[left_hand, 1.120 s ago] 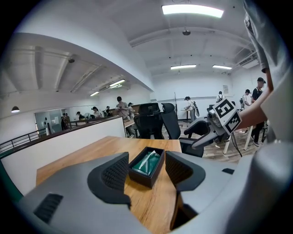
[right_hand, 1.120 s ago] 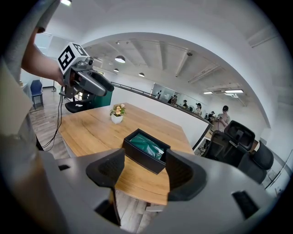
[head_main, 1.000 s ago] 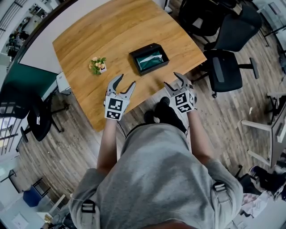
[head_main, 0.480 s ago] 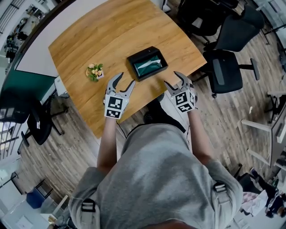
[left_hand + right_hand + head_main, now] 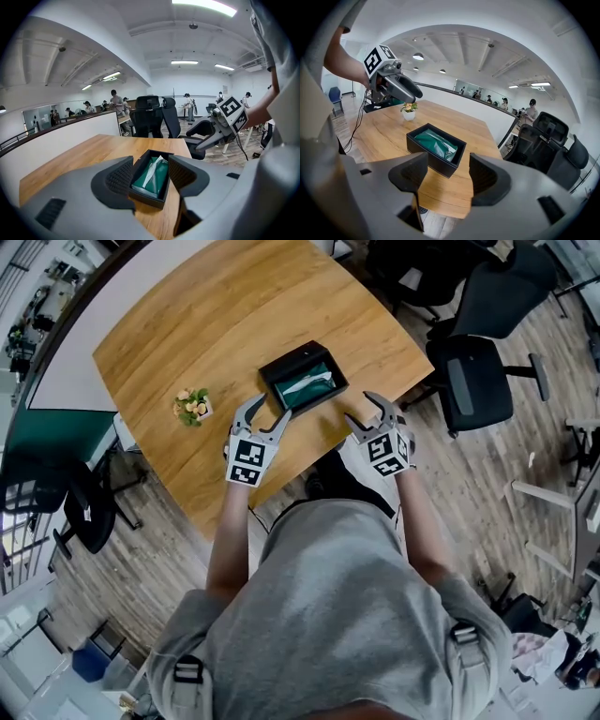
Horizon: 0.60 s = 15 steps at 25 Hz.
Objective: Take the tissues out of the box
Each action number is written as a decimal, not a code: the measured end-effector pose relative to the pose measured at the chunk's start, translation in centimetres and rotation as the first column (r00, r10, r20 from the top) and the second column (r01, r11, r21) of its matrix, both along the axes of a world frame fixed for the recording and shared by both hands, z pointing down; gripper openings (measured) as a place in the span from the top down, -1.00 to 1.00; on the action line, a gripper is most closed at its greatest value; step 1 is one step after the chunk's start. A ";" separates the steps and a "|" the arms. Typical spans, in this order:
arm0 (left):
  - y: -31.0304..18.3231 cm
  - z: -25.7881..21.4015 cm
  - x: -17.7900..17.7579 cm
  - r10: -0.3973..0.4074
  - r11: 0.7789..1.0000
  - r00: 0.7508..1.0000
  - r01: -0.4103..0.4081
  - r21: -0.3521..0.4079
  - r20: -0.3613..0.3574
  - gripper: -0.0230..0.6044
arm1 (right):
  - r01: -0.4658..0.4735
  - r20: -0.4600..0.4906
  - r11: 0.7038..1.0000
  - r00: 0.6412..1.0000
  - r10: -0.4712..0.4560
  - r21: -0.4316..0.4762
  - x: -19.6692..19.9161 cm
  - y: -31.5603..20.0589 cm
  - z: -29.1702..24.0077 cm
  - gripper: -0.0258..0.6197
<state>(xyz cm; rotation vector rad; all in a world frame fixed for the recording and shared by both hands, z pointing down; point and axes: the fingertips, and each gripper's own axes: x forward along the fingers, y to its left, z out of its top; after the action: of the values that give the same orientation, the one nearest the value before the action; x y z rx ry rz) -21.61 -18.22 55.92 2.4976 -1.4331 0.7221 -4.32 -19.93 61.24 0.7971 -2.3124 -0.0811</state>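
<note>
A black open box [image 5: 281, 365] lies on the wooden table [image 5: 187, 324] near its front edge. In it sits a green tissue pack [image 5: 307, 387] with a white tissue sticking up [image 5: 153, 169]. My left gripper [image 5: 270, 409] hovers just short of the box's near end, its jaws wide but closing a little, nothing between them. In the left gripper view the box [image 5: 146, 198] shows beyond the jaws [image 5: 151, 165]. My right gripper [image 5: 361, 407] stands open at the table's edge to the right of the box [image 5: 433, 159], empty.
A small pot of flowers [image 5: 192, 406] stands on the table left of the box. Black office chairs [image 5: 473, 381] are beyond the table's right corner. A white partition runs along the table's far side. The person's body fills the lower half of the head view.
The left gripper has moved forward and right, up to the box's near end. The right gripper has stayed nearly where it was. The head view has shifted slightly.
</note>
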 end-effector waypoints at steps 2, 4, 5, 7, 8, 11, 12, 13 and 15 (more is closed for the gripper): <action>-0.6 1.0 0.4 0.010 1.000 1.000 -0.010 -0.022 0.008 0.13 | 0.003 0.000 1.000 1.000 -0.003 -0.004 0.0 -0.7 0.2 0.04; -1.0 1.8 0.8 0.022 0.999 1.000 -0.022 -0.042 0.018 0.13 | 0.007 0.002 1.000 1.000 -0.007 -0.008 -0.1 -1.3 0.4 0.04; -1.2 2.1 1.0 0.028 0.998 0.999 -0.026 -0.051 0.020 0.13 | 0.009 0.003 1.000 1.000 -0.009 -0.011 -0.2 -1.5 0.6 0.04; -1.6 2.7 1.3 0.036 0.997 0.999 -0.034 -0.065 0.025 0.13 | 0.016 0.004 1.000 1.000 -0.016 -0.018 -0.3 -1.9 0.9 0.04; -1.8 3.0 1.4 0.040 0.997 0.999 -0.038 -0.072 0.029 0.13 | 0.020 0.005 1.000 1.000 -0.020 -0.021 -0.4 -2.1 1.1 0.04; -2.3 4.3 1.7 0.057 0.994 0.997 -0.052 -0.095 0.051 0.13 | 0.026 0.003 0.999 1.000 -0.026 -0.031 -0.3 -2.3 1.8 0.04; -2.5 4.9 1.8 0.061 0.993 0.996 -0.055 -0.106 0.057 0.13 | 0.024 0.001 0.999 1.000 -0.024 -0.036 -0.2 -2.3 2.0 0.04; -2.7 5.4 1.9 0.065 0.991 0.996 -0.058 -0.118 0.060 0.13 | 0.021 -0.001 0.999 1.000 -0.021 -0.042 -0.1 -2.4 2.2 0.04; -3.0 6.2 1.9 0.073 0.988 0.995 -0.063 -0.142 0.066 0.13 | 0.016 -0.003 0.999 1.000 -0.017 -0.051 0.0 -2.6 2.5 0.04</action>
<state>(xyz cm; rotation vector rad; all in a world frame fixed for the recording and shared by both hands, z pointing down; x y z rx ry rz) -19.67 -21.22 62.08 2.4463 -1.2764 0.8999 -4.31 -22.51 63.75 0.7517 -2.3086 -0.0309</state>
